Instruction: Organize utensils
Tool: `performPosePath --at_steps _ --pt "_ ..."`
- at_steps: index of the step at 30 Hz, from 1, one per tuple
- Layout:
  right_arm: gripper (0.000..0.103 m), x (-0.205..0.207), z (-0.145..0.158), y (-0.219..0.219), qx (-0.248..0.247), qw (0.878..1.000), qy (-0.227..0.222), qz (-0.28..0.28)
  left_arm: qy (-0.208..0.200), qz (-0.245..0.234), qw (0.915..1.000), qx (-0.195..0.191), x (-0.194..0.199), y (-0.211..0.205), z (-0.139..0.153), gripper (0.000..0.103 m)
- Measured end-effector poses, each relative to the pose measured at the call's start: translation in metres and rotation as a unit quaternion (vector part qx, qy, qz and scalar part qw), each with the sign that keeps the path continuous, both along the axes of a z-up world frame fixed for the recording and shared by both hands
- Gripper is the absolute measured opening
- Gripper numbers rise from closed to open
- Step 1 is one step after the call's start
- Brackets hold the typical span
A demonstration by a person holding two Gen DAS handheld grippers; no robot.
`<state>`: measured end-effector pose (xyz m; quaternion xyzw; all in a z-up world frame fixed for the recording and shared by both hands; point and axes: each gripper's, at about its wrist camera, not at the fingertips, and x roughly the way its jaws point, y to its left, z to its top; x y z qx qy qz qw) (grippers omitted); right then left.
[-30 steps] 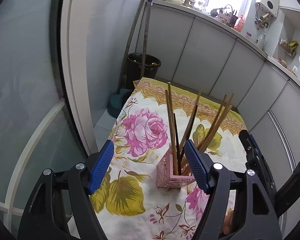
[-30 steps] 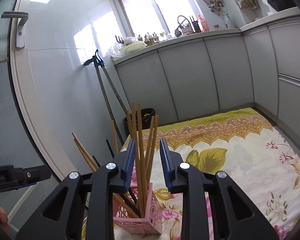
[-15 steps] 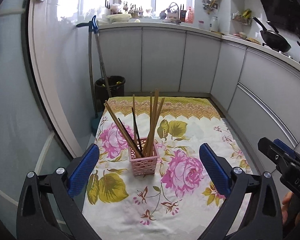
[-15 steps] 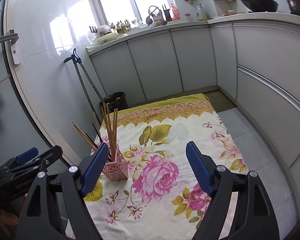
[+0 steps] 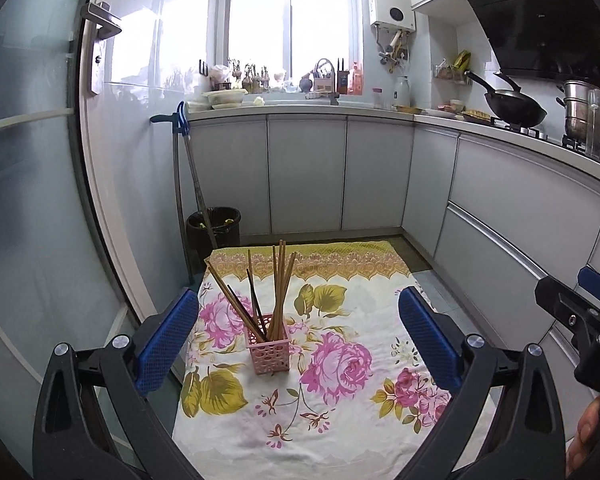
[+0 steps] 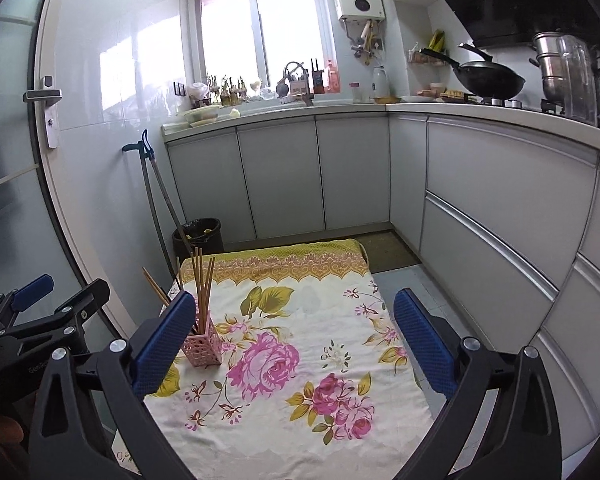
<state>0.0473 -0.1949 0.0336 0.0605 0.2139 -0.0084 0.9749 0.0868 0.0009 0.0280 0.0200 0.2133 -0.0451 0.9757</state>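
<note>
Your left gripper (image 5: 298, 336) is wide and empty; your right gripper (image 6: 292, 334) is opening, nothing between its jaws. Chopsticks (image 5: 276, 292) stand in the pink holder (image 5: 269, 350) on the floral worktop (image 5: 340, 420). Sorting looks finished; next, check for strays.

In the right wrist view, the right gripper (image 6: 292, 332) finger hides the pink holder's (image 6: 204, 348) left side; windowsill items (image 5: 284, 80) are too small to identify.
</note>
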Motion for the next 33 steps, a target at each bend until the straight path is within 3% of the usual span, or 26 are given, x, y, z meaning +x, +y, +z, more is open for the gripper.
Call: performPosePath --at_steps 11,33 --pt "0.097 -0.005 0.000 -0.005 0.010 1.000 0.022 -0.008 -0.005 -0.027 0.9996 0.006 -0.012 -0.014 0.002 0.096" --pt "0.097 -0.002 -0.002 0.002 0.003 0.999 0.034 0.001 -0.008 -0.021 0.9998 0.001 -0.018 -0.010 0.005 0.096"
